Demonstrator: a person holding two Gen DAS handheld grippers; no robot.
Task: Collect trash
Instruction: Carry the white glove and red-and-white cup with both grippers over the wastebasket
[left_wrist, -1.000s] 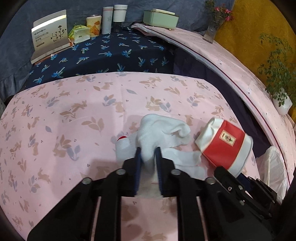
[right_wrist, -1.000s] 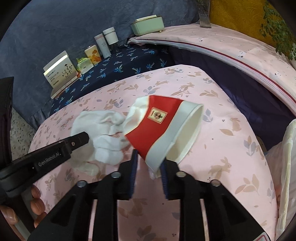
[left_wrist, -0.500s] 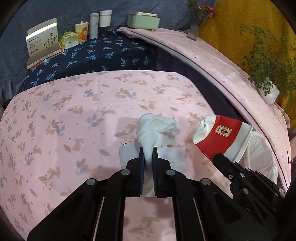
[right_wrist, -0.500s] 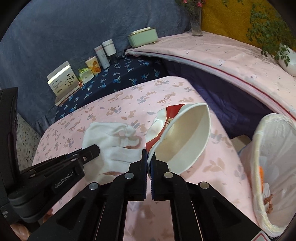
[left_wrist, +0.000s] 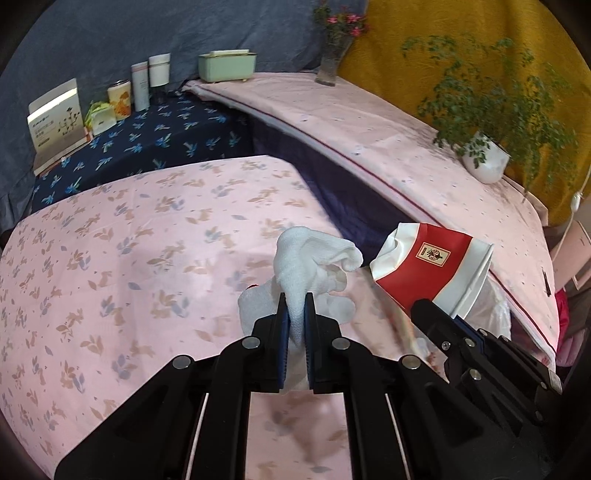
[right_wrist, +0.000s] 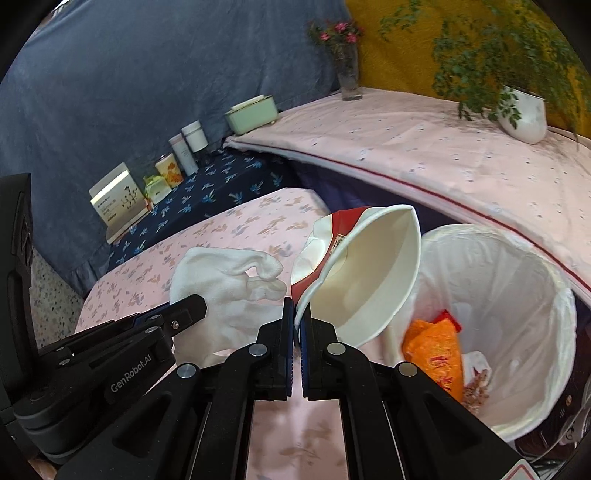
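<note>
Blue-padded fingers of the left gripper (left_wrist: 296, 295) are clamped on a fold of a white knitted glove (left_wrist: 310, 266), soft and crumpled, its limp finger tubes pointing away from the camera and to the right, lifted above the pink printed cloth (left_wrist: 147, 258) over the table. Those of the right gripper (right_wrist: 297, 321) are pinched together on the rim of a paper cup (right_wrist: 362, 280), red outside with a white band, smooth white inside, its wall dented and its mouth squashed to an oval. The cup's long axis is tilted, the mouth facing the right wrist camera and the base pointing away up-left; in the left wrist view it hangs just right of the glove. Its lower rim overlaps the near edge of a bin (right_wrist: 554, 295) lined with a thin white plastic bag, where an orange wrapper (right_wrist: 436, 354) and crumbs lie.

A second ago both pieces were down on the cloth with the jaws only closing round them and the bin scarcely in sight; now both are raised and carried rightward to the bin.
</note>
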